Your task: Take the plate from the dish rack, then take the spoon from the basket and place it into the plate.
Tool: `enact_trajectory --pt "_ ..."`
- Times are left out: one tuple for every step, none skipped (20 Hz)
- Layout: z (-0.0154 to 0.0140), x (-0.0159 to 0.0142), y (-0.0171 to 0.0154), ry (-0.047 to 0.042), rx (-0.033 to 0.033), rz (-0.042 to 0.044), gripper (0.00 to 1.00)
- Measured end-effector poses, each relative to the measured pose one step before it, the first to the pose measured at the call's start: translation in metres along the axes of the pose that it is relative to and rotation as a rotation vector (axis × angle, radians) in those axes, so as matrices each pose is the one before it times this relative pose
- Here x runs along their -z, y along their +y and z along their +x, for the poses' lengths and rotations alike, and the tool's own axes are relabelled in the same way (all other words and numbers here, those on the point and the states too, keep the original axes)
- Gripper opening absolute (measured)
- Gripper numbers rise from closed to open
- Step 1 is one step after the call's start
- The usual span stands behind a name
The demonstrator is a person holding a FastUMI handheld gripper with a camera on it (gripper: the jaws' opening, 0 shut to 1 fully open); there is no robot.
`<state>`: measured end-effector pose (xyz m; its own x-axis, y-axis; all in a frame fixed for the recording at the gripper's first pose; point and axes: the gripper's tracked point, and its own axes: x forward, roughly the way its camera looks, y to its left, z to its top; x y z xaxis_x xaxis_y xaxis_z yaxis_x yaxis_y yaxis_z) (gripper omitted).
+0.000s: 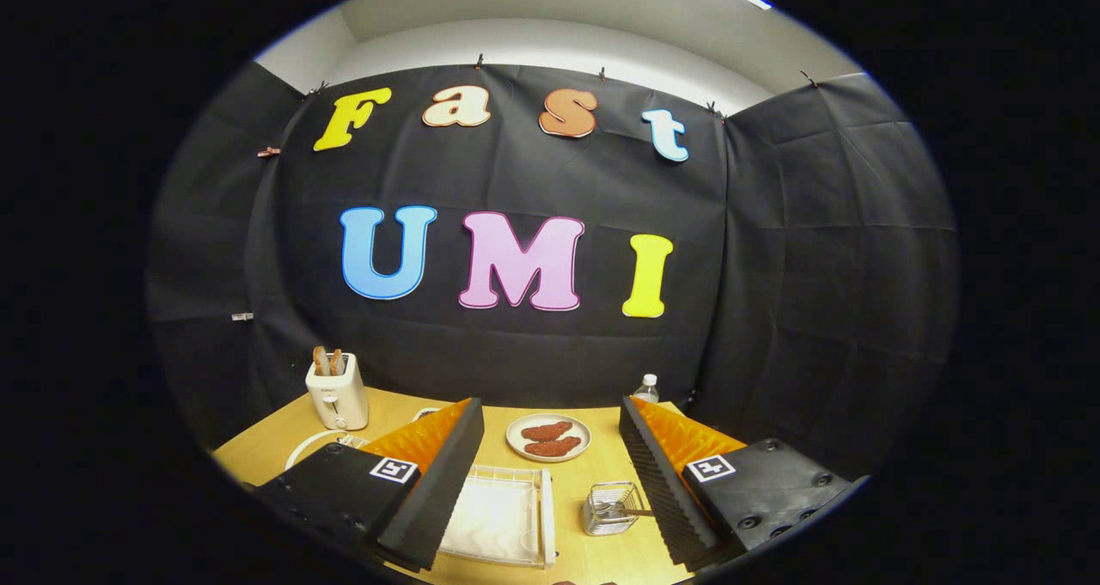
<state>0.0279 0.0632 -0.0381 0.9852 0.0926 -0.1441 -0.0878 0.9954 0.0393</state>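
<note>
- Gripper [550, 482] at bottom centre, fingers spread wide, holding nothing.
- Dish rack [503, 516] low between the fingers, plate inside not clearly made out.
- Wire basket [610, 508] right of the rack, near the right finger.
- Toaster [337, 392] at lower left on the table [567, 482].

You can read no word, brand or number on the things on the table [593, 482]. Your gripper [550, 409], its fingers wide apart, carries a square black-and-white marker [394, 469] on each side.
</note>
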Motion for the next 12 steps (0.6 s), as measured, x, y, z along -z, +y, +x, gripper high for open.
enact_trajectory --pt "0.00051 0.00081 0.00219 0.0041 -0.00201 -0.00215 0.97" --pt "0.0009 0.0002 0.00006 0.00084 -0.00252 -0.00327 0.97" --pt "0.0 -0.00086 -0.00026 -0.00002 -0.0019 0.00032 0.97" --pt "-0.00002 0.00073 0.00084 0.00597 -0.00006 0.00217 0.97" --pt "0.0004 0.00212 0.00182 0.01385 -0.0021 0.00604 0.97" --pt "0.00089 0.00241 0.00467 0.01632 -0.0138 0.00823 0.97" --pt "0.00203 0.00001 0.00582 0.0086 -0.01024 0.00746 0.97" --pt "0.00621 0.00006 0.0058 0.01271 -0.00599 0.00592 0.97" --pt "0.00497 0.00326 0.00374 0.02331 -0.00647 0.00785 0.97" --pt "0.00563 0.00574 0.00396 0.03609 -0.01044 0.00985 0.97" --pt "0.00552 0.00571 0.00632 0.03692 -0.01349 0.00936 0.97" --pt "0.00751 0.00385 0.00472 0.04497 -0.00172 -0.00005 0.97"
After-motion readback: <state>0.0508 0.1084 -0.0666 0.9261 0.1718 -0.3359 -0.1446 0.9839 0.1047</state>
